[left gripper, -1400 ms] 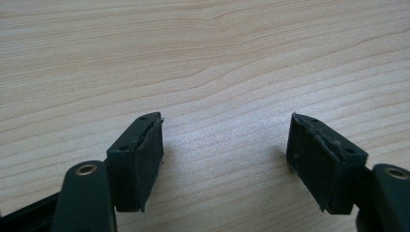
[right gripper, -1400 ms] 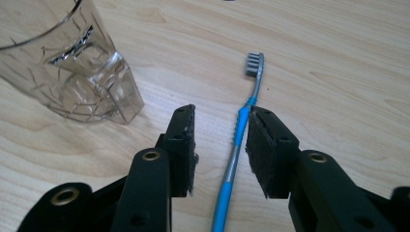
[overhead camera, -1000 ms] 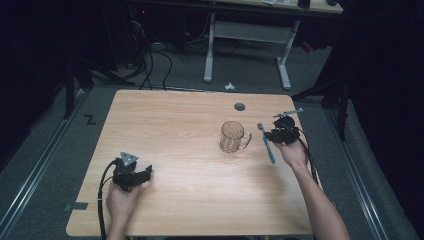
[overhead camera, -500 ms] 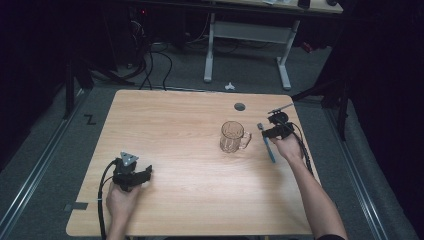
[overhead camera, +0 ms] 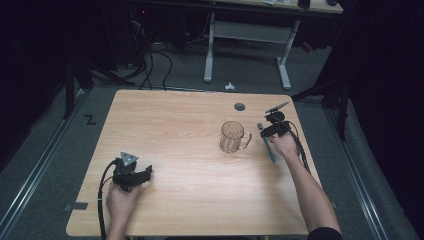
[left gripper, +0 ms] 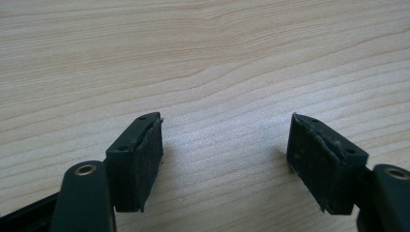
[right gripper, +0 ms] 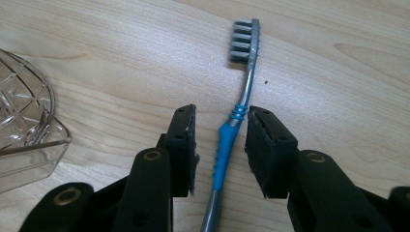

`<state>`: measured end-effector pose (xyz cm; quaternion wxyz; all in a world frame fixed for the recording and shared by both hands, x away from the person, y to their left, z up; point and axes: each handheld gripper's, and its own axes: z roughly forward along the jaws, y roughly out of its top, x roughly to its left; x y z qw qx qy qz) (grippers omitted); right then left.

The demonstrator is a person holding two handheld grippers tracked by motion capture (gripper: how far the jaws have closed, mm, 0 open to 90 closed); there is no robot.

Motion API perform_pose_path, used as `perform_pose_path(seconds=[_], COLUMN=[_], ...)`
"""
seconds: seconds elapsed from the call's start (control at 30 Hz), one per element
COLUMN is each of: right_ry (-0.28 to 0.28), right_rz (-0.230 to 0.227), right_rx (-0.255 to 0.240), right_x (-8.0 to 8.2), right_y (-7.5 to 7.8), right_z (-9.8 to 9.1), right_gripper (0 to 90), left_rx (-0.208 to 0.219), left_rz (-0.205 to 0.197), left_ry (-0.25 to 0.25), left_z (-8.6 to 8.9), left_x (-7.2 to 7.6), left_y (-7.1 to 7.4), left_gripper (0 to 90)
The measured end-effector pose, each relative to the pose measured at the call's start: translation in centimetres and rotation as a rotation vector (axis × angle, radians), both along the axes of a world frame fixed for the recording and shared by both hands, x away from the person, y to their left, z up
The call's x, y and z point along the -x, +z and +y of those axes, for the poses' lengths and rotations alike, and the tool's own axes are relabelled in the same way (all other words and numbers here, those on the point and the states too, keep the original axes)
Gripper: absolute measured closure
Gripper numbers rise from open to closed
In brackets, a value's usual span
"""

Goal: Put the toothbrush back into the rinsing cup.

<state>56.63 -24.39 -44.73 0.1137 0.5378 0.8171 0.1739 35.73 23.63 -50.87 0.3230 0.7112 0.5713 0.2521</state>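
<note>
A blue and grey toothbrush (overhead camera: 270, 151) lies flat on the wooden table (overhead camera: 175, 120), to the right of a clear glass mug (overhead camera: 232, 137). My right gripper (overhead camera: 265, 132) is low over it. In the right gripper view its jaws straddle the toothbrush (right gripper: 226, 147) at the blue neck, with a gap on each side; the right gripper (right gripper: 220, 121) is open and has just been closing a little. The bristle head points away from me, and the mug (right gripper: 24, 121) stands at the left edge. At the table's near left, my left gripper (overhead camera: 146, 174) rests open, and the left gripper (left gripper: 225, 140) holds nothing.
A small round hole (overhead camera: 240, 106) sits in the tabletop behind the mug. A white desk frame (overhead camera: 245, 30) and cables (overhead camera: 150, 60) stand on the floor beyond the far edge. Bare wood stretches between the two hands.
My right gripper has moved left and down onto the toothbrush, from beside it to straddling its neck. The left hand, the mug and the toothbrush have stayed where they were.
</note>
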Motion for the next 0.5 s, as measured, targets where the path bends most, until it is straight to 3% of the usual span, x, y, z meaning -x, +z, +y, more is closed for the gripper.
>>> perform_pose_path(seconds=[0.5], right_ry=[-0.008], right_rz=[0.047], right_rx=[0.053], right_x=[-0.86], right_y=[-0.81], right_z=[0.68], right_gripper=[67.6], left_rx=[0.004], left_rz=[-0.001], left_ry=[0.0], left_z=[0.04], left_x=[-0.02], left_y=[-0.01], left_gripper=[29.4])
